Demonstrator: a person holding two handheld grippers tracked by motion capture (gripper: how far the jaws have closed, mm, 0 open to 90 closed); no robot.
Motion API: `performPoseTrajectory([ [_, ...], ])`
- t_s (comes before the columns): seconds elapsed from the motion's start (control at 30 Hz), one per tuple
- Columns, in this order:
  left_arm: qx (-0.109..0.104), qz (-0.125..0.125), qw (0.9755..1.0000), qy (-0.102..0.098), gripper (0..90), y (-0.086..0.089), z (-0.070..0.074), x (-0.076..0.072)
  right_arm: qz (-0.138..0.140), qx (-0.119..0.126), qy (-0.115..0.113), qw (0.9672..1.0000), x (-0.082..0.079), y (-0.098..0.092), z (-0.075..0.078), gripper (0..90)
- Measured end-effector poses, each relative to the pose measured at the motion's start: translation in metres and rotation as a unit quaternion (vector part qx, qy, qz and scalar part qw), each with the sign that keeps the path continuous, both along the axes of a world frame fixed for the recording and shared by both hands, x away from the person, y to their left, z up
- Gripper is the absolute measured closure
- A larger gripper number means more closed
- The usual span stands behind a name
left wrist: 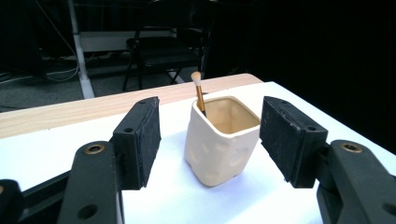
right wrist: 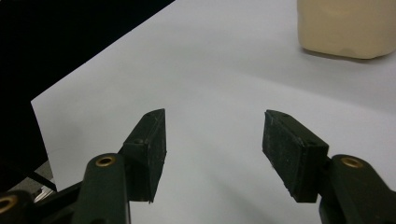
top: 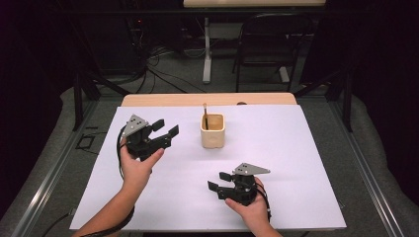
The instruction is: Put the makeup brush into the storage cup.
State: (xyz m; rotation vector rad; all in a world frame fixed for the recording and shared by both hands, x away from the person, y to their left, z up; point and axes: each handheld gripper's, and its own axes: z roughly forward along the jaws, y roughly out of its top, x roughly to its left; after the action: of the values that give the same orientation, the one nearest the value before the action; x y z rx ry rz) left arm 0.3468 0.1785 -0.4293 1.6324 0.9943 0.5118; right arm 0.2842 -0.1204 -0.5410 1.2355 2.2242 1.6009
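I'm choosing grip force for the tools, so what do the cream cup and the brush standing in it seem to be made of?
The cup looks like glazed ceramic: a smooth cream surface with a soft sheen, thick rounded rim and shallow dimples in its walls. Moulded plastic can't be ruled out. The brush seems to have a glossy amber handle, wood or plastic, and a pale soft bristle tip.

Showing 1 cream cup (top: 212, 130) w/ 1 brush (top: 205, 115) standing in it, 1 white sheet (top: 276, 163) lying on 1 tabletop (top: 163, 99). 2 grippers: left gripper (top: 166, 128), right gripper (top: 219, 180). 1 chair (top: 269, 42) sitting behind.
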Motion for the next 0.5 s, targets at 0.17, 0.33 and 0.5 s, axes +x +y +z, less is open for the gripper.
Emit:
performPoseTrajectory([
  [0.17,-0.012,0.003,0.9999,-0.001,38.5,0.004,-0.005,-0.006,0.0,0.0,0.0,1.0,0.0,0.001,0.0,39.7],
  [0.33,-0.007,-0.002,1.0,0.003,38.4,0.008,-0.012,-0.012,0.002,-0.002,0.003,1.0,-0.001,0.001,0.0,39.7],
  [0.5,-0.009,0.004,0.9999,0.004,38.5,0.011,-0.017,-0.015,0.002,-0.002,0.003,1.0,-0.001,0.0,0.0,39.7],
])
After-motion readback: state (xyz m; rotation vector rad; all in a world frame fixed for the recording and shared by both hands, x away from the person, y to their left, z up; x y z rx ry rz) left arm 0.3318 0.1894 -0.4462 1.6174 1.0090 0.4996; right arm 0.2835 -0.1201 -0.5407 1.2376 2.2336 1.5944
